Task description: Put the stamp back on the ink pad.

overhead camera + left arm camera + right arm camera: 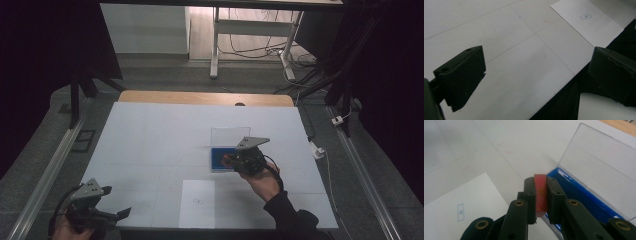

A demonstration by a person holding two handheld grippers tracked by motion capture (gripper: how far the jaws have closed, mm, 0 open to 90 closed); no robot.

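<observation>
A white table top (150,145) with thin grid lines carries the things; a strip of bare wood (200,97) shows along its far edge. A white paper sheet (197,202) with a small printed mark lies at the near edge, near the middle. Right of centre sits a blue case (220,159) with its clear lid (227,136) standing open.

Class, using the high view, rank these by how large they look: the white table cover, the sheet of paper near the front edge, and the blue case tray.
1. White table cover, by far the largest.
2. Sheet of paper.
3. Blue case tray, smallest; the right tool hides part of it.
</observation>
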